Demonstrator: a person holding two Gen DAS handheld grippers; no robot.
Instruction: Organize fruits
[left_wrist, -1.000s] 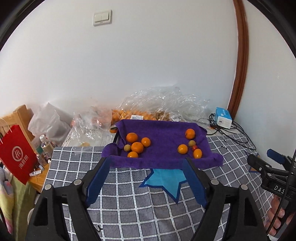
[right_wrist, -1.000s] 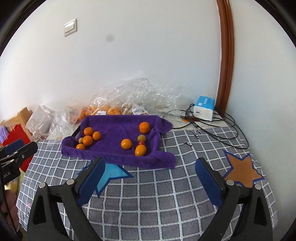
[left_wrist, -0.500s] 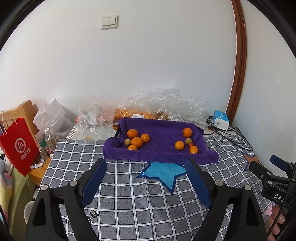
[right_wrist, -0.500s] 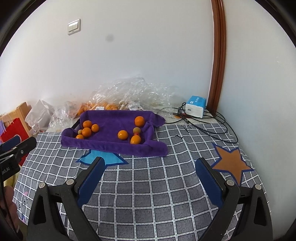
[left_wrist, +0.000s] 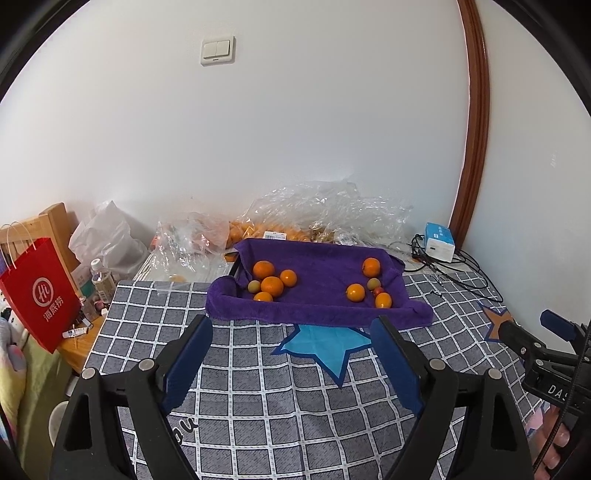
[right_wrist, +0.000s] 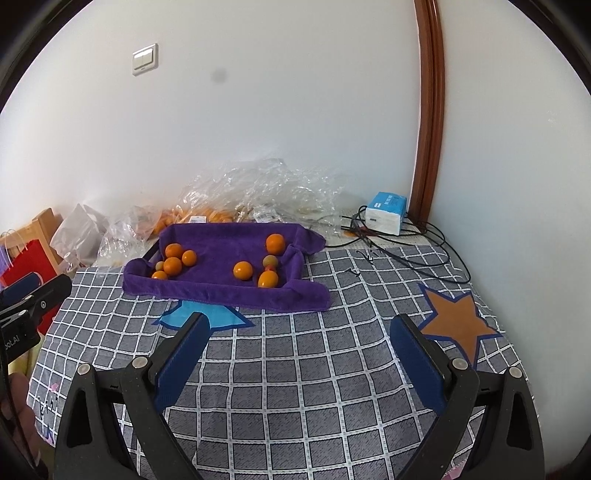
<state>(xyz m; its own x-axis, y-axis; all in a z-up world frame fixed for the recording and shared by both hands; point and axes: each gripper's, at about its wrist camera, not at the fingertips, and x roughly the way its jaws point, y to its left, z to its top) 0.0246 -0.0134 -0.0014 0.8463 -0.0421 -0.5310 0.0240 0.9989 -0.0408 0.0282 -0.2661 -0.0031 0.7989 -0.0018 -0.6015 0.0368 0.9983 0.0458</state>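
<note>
While both grippers are held back over the near part of the table, the fruits are seen lying in two loose clusters on a purple towel (left_wrist: 317, 266) draped over a shallow tray at the far side. The left cluster (left_wrist: 271, 282) comprises four oranges and one small greenish fruit; the right cluster (left_wrist: 369, 284) comprises three oranges, a greenish fruit and a small red one. The jaws of the left gripper (left_wrist: 291, 354) are spread wide with nothing between them, and the jaws of the right gripper (right_wrist: 299, 350) are likewise wide apart and empty.

Whether this arrangement is the sorted result or one awaiting sorting cannot be settled, since both clusters are mixed in kind.

Risks: the fruits are round and may be rolled across the towel if nudged by a jaw; the small red fruit, lying touching its neighbours, could be pinched together with them or bruised; the loose towel folds could be snagged and dragged, so that both clusters are disturbed.

Surface and room: the table is covered by a grey checked cloth (right_wrist: 295, 369) bearing a blue star (left_wrist: 325, 347) and an orange star (right_wrist: 458, 325). Crumpled clear plastic bags (right_wrist: 258, 192), a tissue pack (right_wrist: 386, 212) and black cables (right_wrist: 406, 243) lie against a white wall; a red paper bag (left_wrist: 37, 291) stands at the left.
</note>
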